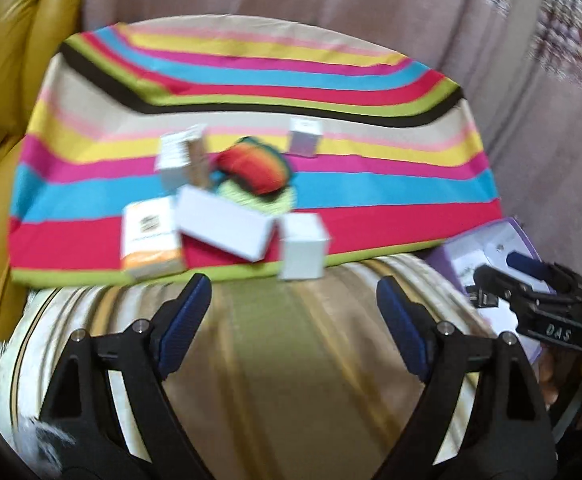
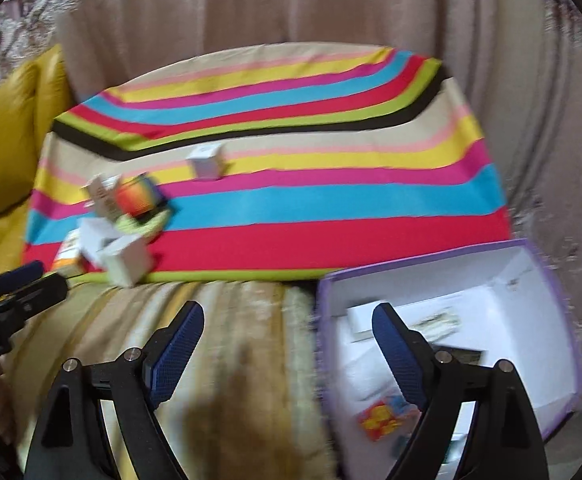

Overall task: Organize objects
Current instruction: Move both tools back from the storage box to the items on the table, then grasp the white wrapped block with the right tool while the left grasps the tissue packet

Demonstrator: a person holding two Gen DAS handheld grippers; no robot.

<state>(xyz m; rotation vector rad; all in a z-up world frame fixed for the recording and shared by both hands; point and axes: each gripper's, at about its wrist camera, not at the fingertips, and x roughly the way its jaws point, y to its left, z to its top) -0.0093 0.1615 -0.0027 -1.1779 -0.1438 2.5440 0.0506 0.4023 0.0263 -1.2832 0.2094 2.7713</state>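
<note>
Several small boxes lie in a loose cluster on a striped cloth (image 1: 331, 196): a white cube (image 1: 303, 246), a long white box (image 1: 223, 224), an orange-and-white box (image 1: 149, 240) and a small pale box (image 1: 305, 136) further back. Among them is a rainbow-coloured object (image 1: 255, 164) on something lime green. My left gripper (image 1: 295, 284) is open and empty, just short of the cloth's near edge. My right gripper (image 2: 289, 308) is open and empty too, at the left rim of an open purple box (image 2: 411, 268) that holds a colourful card (image 2: 383, 420) and other small items.
The cloth lies on a beige patterned cover (image 1: 275, 360) over soft furniture. A yellow cushion (image 1: 19, 60) stands at the left, and pinkish upholstery (image 2: 291, 12) rises behind. In the right wrist view, the left gripper (image 2: 31, 280) shows at the left edge.
</note>
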